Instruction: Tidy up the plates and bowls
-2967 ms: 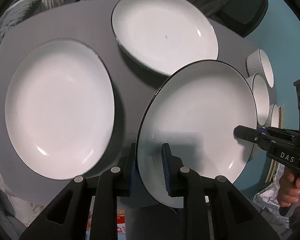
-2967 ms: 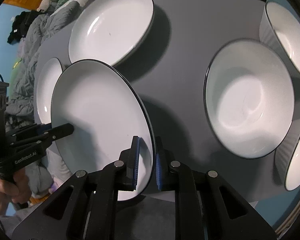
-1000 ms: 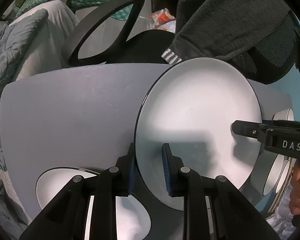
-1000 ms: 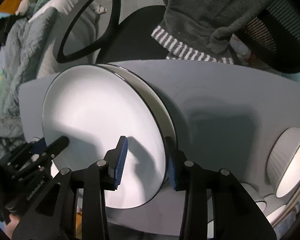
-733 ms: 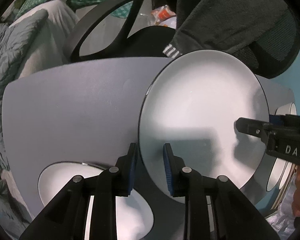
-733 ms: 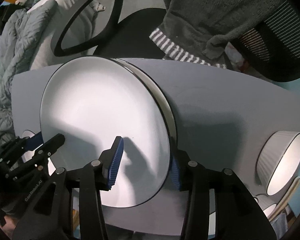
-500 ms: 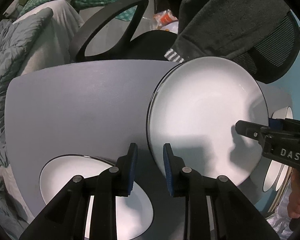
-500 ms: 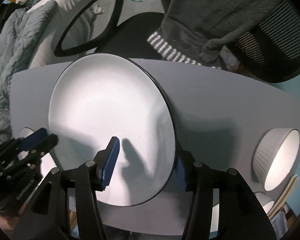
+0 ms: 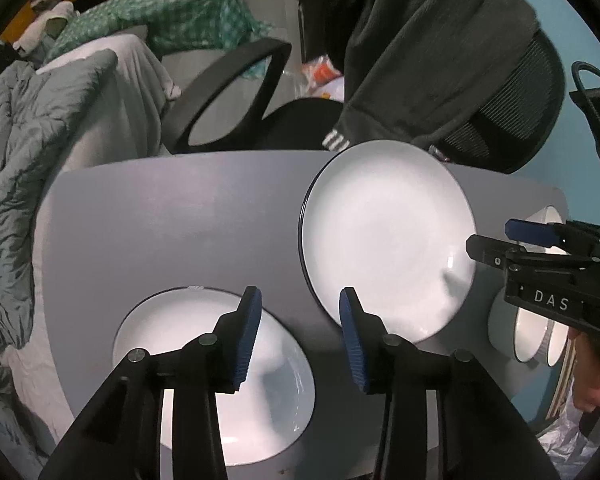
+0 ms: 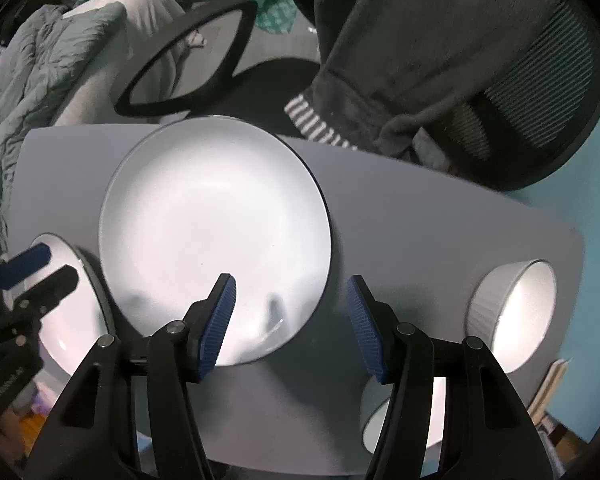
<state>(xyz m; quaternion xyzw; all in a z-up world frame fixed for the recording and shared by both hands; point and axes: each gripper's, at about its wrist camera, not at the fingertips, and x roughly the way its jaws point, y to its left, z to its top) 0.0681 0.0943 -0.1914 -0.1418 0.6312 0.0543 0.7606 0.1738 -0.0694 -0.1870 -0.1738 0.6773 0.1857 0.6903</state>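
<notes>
A white plate with a black rim (image 9: 384, 236) lies at the far side of the grey table (image 9: 172, 216), stacked on another plate; it also shows in the right wrist view (image 10: 212, 232). My left gripper (image 9: 300, 336) is open and empty, just short of its near left rim. My right gripper (image 10: 292, 320) is open and empty over its near right rim, and shows from the side in the left wrist view (image 9: 500, 240). A second white plate (image 9: 216, 376) lies under my left gripper; it also shows in the right wrist view (image 10: 68, 312).
White ribbed bowls stand at the table's right end (image 10: 512, 316), (image 10: 404, 420), (image 9: 532, 332). A black office chair with a dark garment (image 9: 440, 64) stands behind the table. Grey bedding (image 9: 20, 160) lies to the left.
Both grippers carried the plate to the far side, set it on the plate there, opened and drew back. The plate now lies flat.
</notes>
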